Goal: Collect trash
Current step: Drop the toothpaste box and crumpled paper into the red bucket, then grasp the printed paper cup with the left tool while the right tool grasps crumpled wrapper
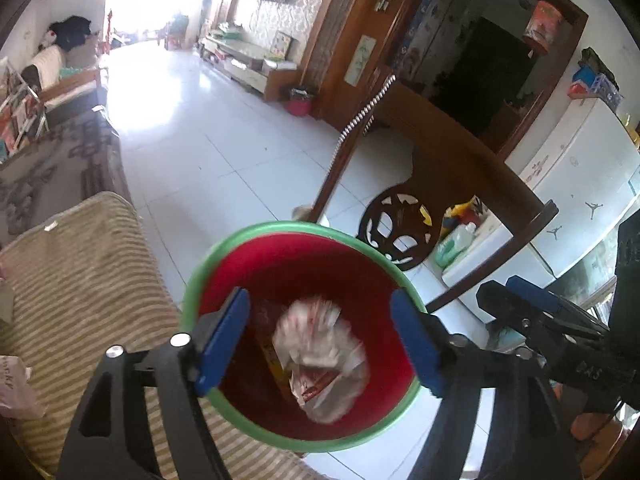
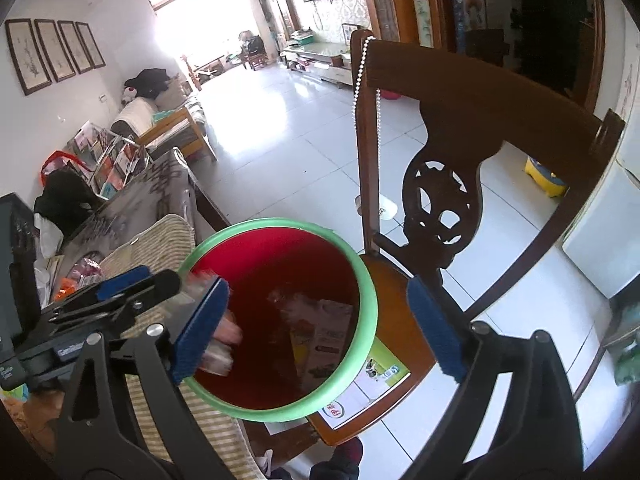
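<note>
Both grippers hang over the round red bin with a green rim point(image 1: 298, 336), jaws apart, holding nothing. Left gripper point(image 1: 320, 344) frames a crumpled white wrapper point(image 1: 320, 360) at lower centre; right gripper point(image 2: 316, 328) is beside a blurred pink packet point(image 2: 226, 340). Judged: keep the jaws wide until the trash is clear.

The left gripper point(image 1: 320, 340) is built of matte black plastic arms with slot-shaped cut-outs, silver round-headed screws at the pivots, and two flat blue pads point(image 1: 224, 340) with a ribbed face as its fingertips. The right gripper point(image 2: 320, 328), seen on the far side of the red bin point(image 2: 280, 320) from the striped cushion, has the same make: black angular arms, silver screws, and blue fingers point(image 2: 436, 328) whose faces look finely grooved. Its black body carries small pale lettering, too blurred to read, and a dark red shoe toe point(image 2: 348, 452) and dark trouser leg show below the bin.
</note>
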Action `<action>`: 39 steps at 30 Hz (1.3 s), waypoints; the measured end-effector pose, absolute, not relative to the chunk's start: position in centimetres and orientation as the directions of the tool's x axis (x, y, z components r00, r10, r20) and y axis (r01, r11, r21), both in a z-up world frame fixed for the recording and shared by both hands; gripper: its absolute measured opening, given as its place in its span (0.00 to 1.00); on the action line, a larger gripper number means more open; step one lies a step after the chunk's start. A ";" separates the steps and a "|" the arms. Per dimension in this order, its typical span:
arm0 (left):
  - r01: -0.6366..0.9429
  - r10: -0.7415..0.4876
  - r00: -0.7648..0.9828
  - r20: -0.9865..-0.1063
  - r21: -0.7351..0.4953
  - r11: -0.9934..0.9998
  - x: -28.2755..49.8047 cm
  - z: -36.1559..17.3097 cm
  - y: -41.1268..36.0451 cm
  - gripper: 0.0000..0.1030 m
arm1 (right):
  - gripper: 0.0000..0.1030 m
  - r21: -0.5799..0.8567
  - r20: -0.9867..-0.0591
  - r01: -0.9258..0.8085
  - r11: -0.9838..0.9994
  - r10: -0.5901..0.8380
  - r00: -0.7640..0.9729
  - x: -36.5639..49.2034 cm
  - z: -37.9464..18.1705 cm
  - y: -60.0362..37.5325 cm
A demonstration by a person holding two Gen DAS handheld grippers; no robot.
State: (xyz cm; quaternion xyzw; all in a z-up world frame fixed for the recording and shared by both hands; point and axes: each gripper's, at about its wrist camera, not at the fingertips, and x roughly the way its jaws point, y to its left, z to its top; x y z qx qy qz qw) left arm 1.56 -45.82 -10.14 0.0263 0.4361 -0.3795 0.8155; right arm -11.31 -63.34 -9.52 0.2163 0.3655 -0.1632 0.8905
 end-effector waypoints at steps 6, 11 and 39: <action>0.578 -0.573 0.451 -0.685 -0.264 0.772 1.1 -7.9 -40.0 0.82 | 0.87 0.248 -0.718 0.384 0.889 -0.097 0.690 -9.6 -9.0 -60.3; 0.473 -0.472 0.575 -0.668 -0.199 0.858 1.2 -7.2 -34.0 0.84 | 0.87 0.212 -0.721 0.267 0.940 -0.034 0.692 -6.6 -8.7 -55.1; 0.061 -0.034 0.670 -0.741 0.009 0.998 4.2 -11.6 4.9 0.84 | 0.57 0.403 -0.841 -0.216 0.889 0.453 0.295 8.9 -19.1 -15.8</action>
